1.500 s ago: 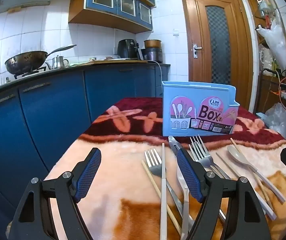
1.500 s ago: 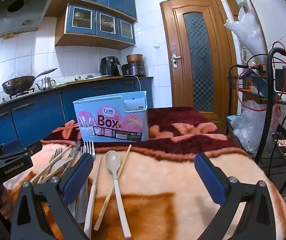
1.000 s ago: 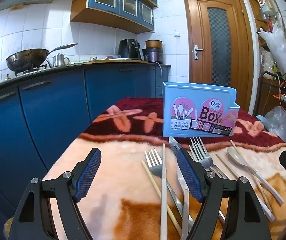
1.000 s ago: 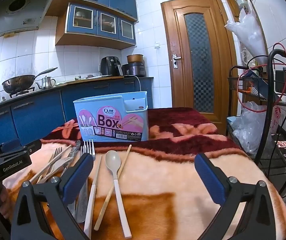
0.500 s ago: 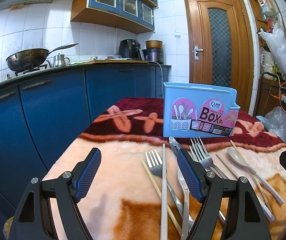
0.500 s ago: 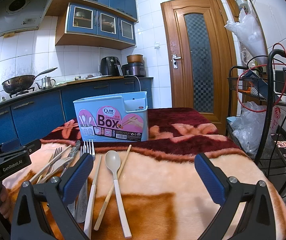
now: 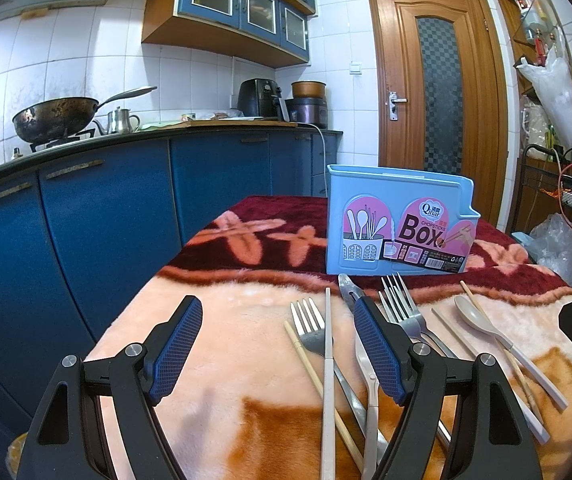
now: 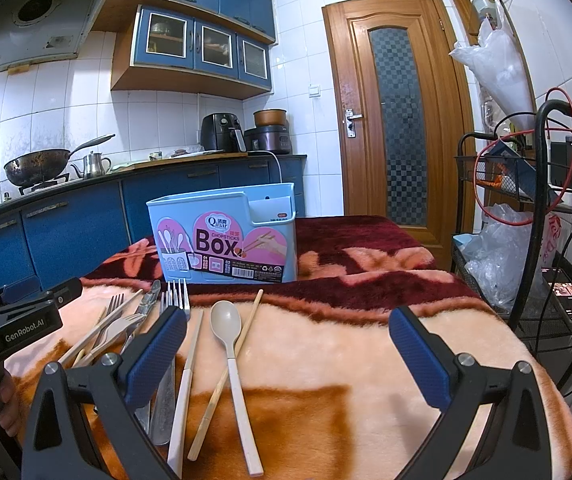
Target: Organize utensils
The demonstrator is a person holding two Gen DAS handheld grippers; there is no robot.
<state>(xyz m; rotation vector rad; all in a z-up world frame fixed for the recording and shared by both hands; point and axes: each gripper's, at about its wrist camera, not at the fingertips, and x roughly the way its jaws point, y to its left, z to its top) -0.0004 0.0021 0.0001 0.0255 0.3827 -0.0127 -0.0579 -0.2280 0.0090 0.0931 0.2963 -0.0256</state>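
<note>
Both the left gripper [image 7: 275, 354] and right gripper [image 8: 288, 354] hang spread wide, holding nothing. Loose metal forks [image 7: 400, 308], beige plastic spoon [image 8: 227, 334] and chopsticks [image 7: 328, 364] lie fanned on the plush blanket [image 8: 346, 360], handles nearest; the light-blue plastic chopsticks box [image 8: 225, 236] stands at twelve o'clock, ready to receive them.

I am in a home kitchen. To my left runs a counter over blue cabinets [image 7: 105, 216], with a blackened wok [image 7: 55, 118] and a small kettle [image 7: 119, 121] on the stove. White tiles [image 8: 65, 104] cover the walls, and a wooden door [image 8: 398, 120] stands far ahead.
</note>
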